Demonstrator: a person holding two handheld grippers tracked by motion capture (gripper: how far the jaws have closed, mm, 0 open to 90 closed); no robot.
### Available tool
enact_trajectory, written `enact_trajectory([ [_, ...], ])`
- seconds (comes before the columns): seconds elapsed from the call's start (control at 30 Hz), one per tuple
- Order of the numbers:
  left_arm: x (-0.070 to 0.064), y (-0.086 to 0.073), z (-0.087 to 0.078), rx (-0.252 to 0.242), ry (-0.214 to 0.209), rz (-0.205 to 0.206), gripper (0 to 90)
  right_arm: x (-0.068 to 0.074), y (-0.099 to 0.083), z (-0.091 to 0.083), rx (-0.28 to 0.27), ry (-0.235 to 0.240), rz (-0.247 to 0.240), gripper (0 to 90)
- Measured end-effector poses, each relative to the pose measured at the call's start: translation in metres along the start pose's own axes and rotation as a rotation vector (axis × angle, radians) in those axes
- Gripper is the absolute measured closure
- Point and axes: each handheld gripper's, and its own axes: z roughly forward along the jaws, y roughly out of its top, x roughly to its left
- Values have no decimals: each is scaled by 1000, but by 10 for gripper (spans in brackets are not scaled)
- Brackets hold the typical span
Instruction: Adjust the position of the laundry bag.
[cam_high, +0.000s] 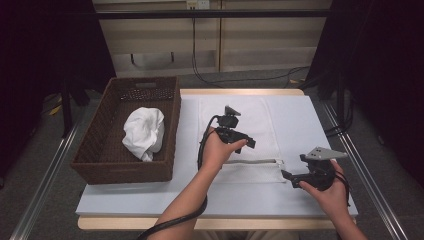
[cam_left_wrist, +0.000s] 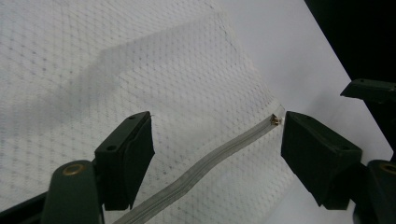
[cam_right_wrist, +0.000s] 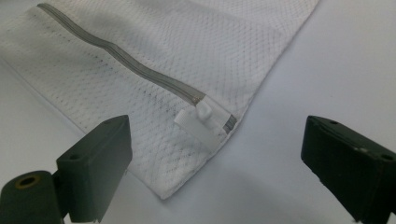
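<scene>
While both jaws stand spread with nothing between them, we have the white mesh laundry bag (cam_high: 252, 142) lying flat on the tabletop (cam_high: 300, 200), right of the wicker basket (cam_high: 100, 165) that holds a crumpled white cloth (cam_high: 144, 132). Our left hand-held gripper (cam_high: 250, 142) hovers released over the mesh just far of the grey zipper (cam_right_wrist: 116, 58); our right hand-held gripper (cam_high: 286, 176), also released, faces the white zipper pull (cam_right_wrist: 201, 123) at the bag's right end. We judge the pull small and flat, so our jaws may pinch mesh instead, and unpinned fabric would bunch and drag along
</scene>
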Motion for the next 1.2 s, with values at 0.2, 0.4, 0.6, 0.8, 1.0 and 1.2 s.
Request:
enact_trajectory([
  [0.2,-4,-3,10,15,-13,4,251,-1,0,0,0,1,2,81],
  [0.4,-12,-4,18,30,-26,19,251,-1,0,0,2,4,0,81],
  [0.6,-18,-5,25,48,-43,31,252,0,-1,0,3,5,0,81],
  [0.8,-24,-4,33,55,-56,33,256,-3,-3,-1,4,-3,5,81],
  [1.0,-36,-3,42,59,-70,40,268,-4,-6,-5,5,-7,14,81],
  [1.2,-43,-1,50,78,-86,63,294,-5,-7,-7,5,-14,20,81],
])
